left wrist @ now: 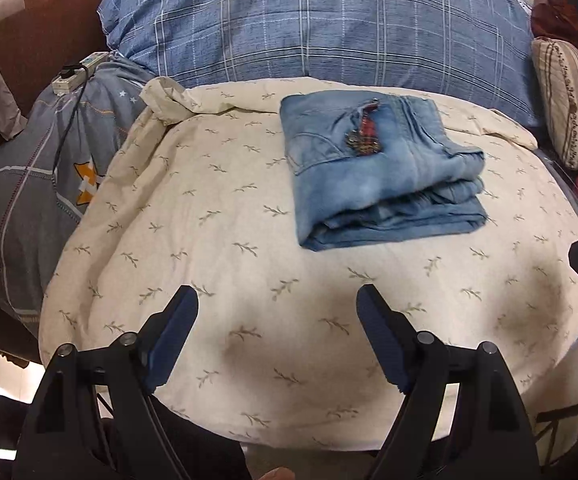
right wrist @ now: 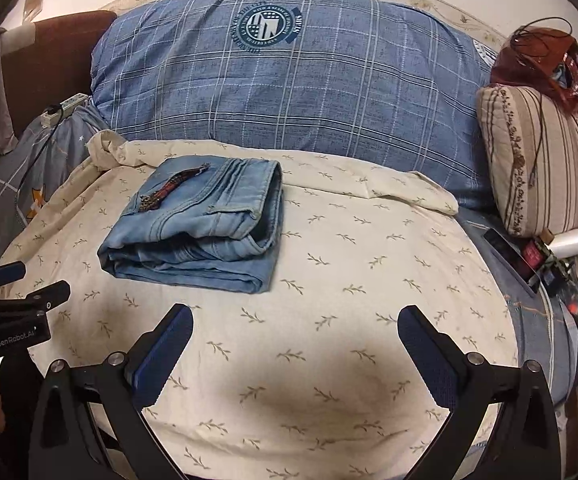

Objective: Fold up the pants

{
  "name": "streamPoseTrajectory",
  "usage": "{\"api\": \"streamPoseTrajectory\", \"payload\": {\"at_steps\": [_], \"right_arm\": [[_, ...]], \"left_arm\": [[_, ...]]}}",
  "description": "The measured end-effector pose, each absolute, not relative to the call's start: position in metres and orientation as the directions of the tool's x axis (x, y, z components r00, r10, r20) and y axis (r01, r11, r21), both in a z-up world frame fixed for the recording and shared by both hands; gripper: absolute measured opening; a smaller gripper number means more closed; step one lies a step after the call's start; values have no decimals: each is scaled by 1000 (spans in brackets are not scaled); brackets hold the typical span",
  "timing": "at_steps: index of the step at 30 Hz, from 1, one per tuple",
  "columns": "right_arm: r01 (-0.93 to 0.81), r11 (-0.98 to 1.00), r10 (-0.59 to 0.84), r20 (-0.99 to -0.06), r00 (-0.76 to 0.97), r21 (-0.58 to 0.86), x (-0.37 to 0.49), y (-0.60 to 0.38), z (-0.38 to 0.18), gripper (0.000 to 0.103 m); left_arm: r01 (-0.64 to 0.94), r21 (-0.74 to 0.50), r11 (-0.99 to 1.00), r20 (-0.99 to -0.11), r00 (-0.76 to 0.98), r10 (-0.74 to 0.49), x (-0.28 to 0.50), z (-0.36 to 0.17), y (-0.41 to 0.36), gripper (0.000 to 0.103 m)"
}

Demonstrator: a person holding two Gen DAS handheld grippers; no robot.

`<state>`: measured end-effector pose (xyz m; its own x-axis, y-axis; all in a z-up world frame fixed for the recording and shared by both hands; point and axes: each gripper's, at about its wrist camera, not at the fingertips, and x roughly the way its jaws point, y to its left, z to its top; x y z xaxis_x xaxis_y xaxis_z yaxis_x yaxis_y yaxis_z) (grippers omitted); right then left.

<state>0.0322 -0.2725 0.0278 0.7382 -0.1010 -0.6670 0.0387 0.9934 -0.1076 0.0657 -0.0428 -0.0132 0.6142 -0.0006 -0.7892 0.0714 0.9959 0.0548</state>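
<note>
The denim pants (left wrist: 381,168) lie folded mid-bed, far of both; left hand-held gripper (left wrist: 277,300) and right hand-held gripper (right wrist: 295,320) spread, empty; soft, weighty, floppy denim probably; best pinched at the thick near fold.

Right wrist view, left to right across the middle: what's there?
Power strip → folded jeans → bare floral sheet → striped cushion. Blue plaid pillow spans behind, so left out.

Warm, fairly dim indoor light is falling from overhead, casting soft dark shadows on the cream sheet (left wrist: 249,184) just in front of both grippers' fingers. Fisheye distortion is bowing the sheet's edges, black vignetting is closing the corners, and detail is softening outward.
</note>
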Motion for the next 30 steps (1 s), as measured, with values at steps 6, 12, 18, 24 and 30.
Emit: {"api": "streamPoseTrajectory", "payload": {"at_steps": [6, 12, 18, 24, 30], "right_arm": [[88, 994, -103, -677, 729, -57, 14, -295, 22, 103], [132, 991, -112, -708, 697, -26, 6, -311, 11, 103], [164, 986, -105, -724, 682, 12, 5, -321, 4, 103], [160, 987, -91, -732, 675, 25, 11, -321, -1, 103], [149, 988, -80, -734, 674, 29, 16, -318, -4, 103]], "left_arm": [[141, 14, 990, -776, 625, -78, 45, -3, -54, 82], [208, 20, 978, -745, 655, -124, 36, 6, -67, 82], [210, -8, 978, -754, 641, -144, 40, 5, -65, 82], [215, -13, 977, -756, 638, -151, 43, 1, -68, 82], [230, 7, 973, -752, 642, -147, 41, 1, -74, 82]]}}
